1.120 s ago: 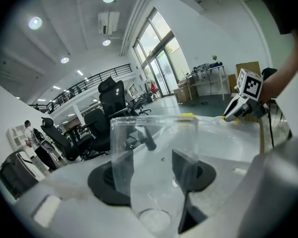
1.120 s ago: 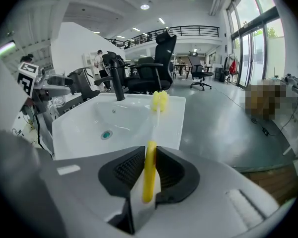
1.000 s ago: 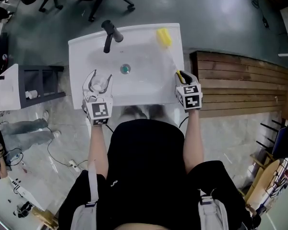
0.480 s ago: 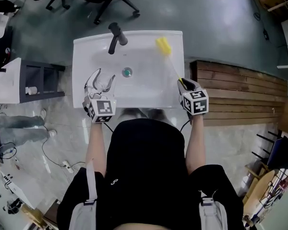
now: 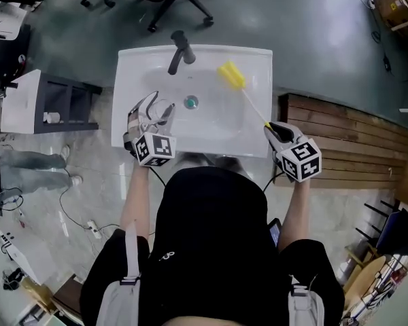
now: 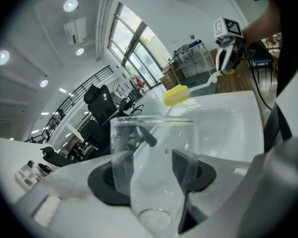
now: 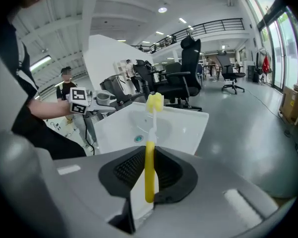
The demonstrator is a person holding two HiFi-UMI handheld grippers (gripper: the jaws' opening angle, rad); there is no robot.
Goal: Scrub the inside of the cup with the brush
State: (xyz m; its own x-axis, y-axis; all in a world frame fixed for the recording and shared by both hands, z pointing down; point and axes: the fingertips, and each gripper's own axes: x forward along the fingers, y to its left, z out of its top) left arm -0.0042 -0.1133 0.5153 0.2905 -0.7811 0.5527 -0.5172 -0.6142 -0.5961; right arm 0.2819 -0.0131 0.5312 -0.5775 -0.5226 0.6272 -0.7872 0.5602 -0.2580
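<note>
Head view has my right gripper point(image 5: 273, 127) higher than a second ago, up off the near rim of the sink point(image 5: 132, 66). The brush point(image 5: 247, 99) has come up with it, and its yellow sponge head now hangs over the basin. Its fingers have just been closing, and the right gripper view shows them clamped on the yellow handle. My left gripper point(image 5: 151, 112) has barely shifted. Its fingers grip the clear cup point(image 6: 150, 148) by its walls over the basin's left side, mouth away from me. I judge the brush free to swing toward the cup, and scrubbing hasn't begun.
</note>
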